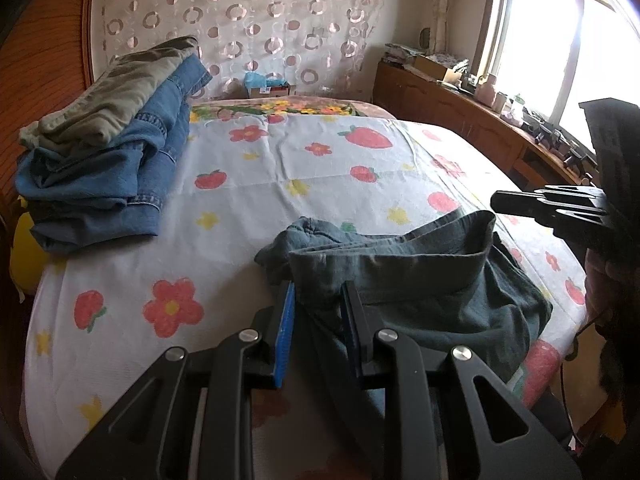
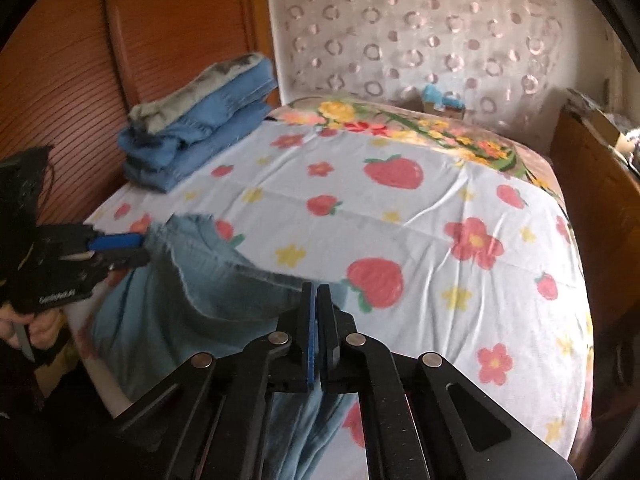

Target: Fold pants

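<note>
A grey-blue pair of pants [image 1: 420,288] lies bunched on the near part of the bed, partly folded over itself. My left gripper [image 1: 318,296] is shut on a folded edge of the cloth, which passes between its blue pads. In the right wrist view the same gripper [image 2: 142,250] comes in from the left, clamped on the pants' [image 2: 180,280] far corner. My right gripper [image 2: 316,292] has its jaws pressed together with no cloth visibly between them, just off the pants' right edge. In the left wrist view it [image 1: 496,202] hovers slightly above that edge.
A stack of folded blue jeans and olive pants [image 1: 112,152] sits at the bed's far left, by a wooden panel [image 1: 40,60]. The strawberry and flower sheet [image 1: 280,160] covers the bed. A cluttered wooden cabinet [image 1: 460,112] runs under the window on the right.
</note>
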`<state>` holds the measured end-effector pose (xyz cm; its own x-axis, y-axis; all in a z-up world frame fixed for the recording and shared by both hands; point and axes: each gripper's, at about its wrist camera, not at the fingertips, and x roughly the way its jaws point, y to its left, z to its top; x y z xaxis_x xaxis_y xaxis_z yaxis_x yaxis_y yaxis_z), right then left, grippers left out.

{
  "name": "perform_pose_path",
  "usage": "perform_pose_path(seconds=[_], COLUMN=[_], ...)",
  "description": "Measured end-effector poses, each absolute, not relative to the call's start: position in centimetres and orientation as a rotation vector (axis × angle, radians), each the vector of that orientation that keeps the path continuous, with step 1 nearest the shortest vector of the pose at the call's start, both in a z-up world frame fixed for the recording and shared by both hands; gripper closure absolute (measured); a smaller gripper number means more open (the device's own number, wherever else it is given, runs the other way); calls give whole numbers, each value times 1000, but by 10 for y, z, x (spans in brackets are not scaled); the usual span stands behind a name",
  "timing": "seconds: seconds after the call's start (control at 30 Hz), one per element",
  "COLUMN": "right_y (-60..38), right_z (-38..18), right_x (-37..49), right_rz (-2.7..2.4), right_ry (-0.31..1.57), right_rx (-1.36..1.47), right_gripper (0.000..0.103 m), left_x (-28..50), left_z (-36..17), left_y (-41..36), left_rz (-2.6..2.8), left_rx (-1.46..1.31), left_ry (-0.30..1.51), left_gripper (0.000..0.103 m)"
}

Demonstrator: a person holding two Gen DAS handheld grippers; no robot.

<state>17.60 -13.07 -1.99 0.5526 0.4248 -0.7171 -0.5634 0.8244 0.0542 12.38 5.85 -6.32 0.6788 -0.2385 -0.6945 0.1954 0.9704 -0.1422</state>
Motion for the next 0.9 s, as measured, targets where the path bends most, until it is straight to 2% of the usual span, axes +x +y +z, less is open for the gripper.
perform_pose_path(seconds=[0.1,0.13,0.17,0.23,0.27,0.63,0.7,0.73,0.77,0.9], right_y=[-134,-135,-136,-138,-140,-125,-125,-125,-126,-125], right_z=[-21,-22,-23,-23,-23,-43,-47,-49,-49,-29], right_x=[178,178,178,178,177,186,195,201,204,205], right_rz=[588,592,591,584,583,617,599,619,627,612], right_ry=[793,794,796,796,796,870,893,921,927,846], right_rx=[-179,-177,-172,-163,-155,-219,-206,-175,-155,-138], right_gripper=[101,90,71,50,48,49,82,95,99,100], left_x=[124,126,128,131,132,132,132,131,130,120], left_z=[-65,-67,-69,-74,-76,-80,-79,-79,-77,-66], left_y=[57,57,56,58,59,61,62,63,63,64], left_rz=[-239,-229,-217,-203,-202,-199,-201,-203,-206,-218], left_rx=[-41,-30,-22,-22,-27,-32,-34,-37,-41,-55], left_ry=[792,798,806,825,829,824,824,821,816,773], left_gripper=[81,81,81,80,80,77,77,77,77,77])
